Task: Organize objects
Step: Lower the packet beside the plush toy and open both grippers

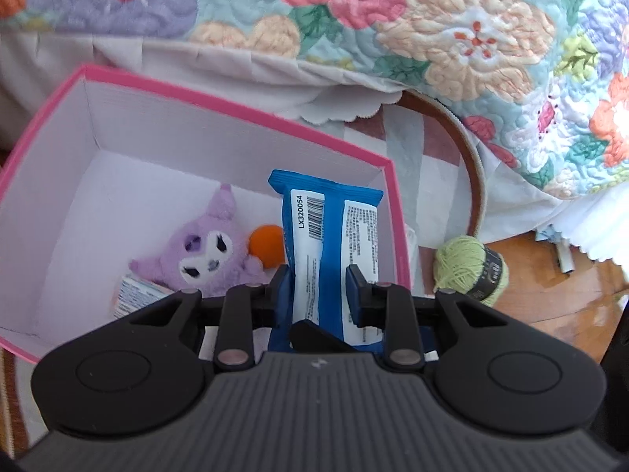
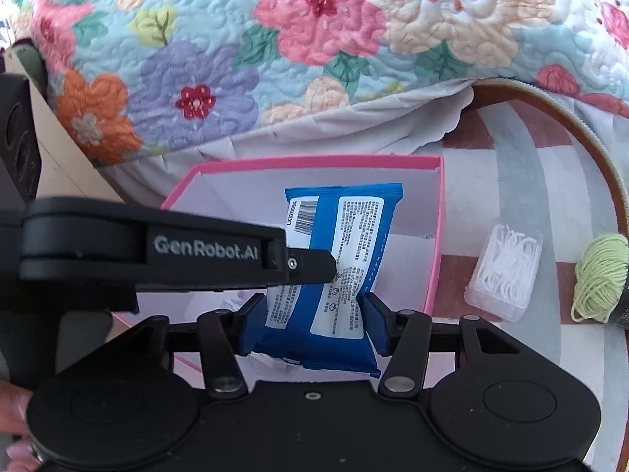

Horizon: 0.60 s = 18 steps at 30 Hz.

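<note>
A blue wipes packet with white labels and a barcode hangs upright over the open pink box, held by both grippers. My left gripper is shut on the packet's lower part, one pad on each side. In the right wrist view my right gripper presses its blue pads against the sides of the packet above the pink box. The left gripper reaches in from the left and touches the packet's face. Inside the box lie a purple plush toy, an orange ball and a small white packet.
A green yarn ball lies on the floor right of the box, with a clear box of white picks between them. A floral quilt hangs down behind. The box stands on a striped round rug. A person's fingers show at the lower left.
</note>
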Tool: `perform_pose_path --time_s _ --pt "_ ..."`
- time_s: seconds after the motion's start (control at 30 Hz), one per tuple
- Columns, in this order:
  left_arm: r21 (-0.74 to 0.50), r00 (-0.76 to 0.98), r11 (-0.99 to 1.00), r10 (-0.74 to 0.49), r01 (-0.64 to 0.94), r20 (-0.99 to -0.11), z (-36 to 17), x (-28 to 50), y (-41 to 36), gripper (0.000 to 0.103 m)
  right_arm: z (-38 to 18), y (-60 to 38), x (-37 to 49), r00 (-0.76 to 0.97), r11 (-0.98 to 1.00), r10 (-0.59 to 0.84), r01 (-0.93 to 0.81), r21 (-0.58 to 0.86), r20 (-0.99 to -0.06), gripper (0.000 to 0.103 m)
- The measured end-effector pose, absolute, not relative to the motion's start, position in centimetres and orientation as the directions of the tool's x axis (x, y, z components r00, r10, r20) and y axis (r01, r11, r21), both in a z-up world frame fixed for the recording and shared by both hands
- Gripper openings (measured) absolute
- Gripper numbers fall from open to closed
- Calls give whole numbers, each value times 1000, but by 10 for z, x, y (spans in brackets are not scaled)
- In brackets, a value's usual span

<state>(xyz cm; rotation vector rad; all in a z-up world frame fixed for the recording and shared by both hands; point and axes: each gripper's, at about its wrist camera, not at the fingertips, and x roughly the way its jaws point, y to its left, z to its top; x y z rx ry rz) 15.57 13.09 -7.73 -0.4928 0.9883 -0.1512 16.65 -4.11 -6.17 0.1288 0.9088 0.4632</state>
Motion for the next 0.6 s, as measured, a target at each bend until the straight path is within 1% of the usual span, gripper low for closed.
perform_pose_path --time_s 0.1,0.2,0.27,0.3,0.43,0.5,0.6 --pt "-462 546 882 -344 -91 -764 -84 155 130 27 -66 -41 163 522 892 438 -357 279 -732 59" --pt "-412 567 906 -289 -99 -771 -83 154 130 27 -68 -45 162 505 850 513 -412 328 -694 59" --pt "-427 569 900 -303 -95 -765 -85 155 133 27 -70 -45 160 500 843 521 -429 325 -692 59" --pt "-436 567 895 -310 -99 -764 -87 155 134 27 -70 -44 159 504 843 516 -442 306 -693 58" --pt "-444 564 889 -310 -115 -766 -93 160 136 27 -71 -38 159 524 858 479 -449 249 -704 50" --pt "-453 568 886 -321 -103 -758 -94 164 135 27 -73 -35 163 523 873 446 -434 224 -726 48" --pt "-458 563 886 -344 -70 -751 -98 172 130 27 -75 -28 165 540 890 373 -437 126 -754 47"
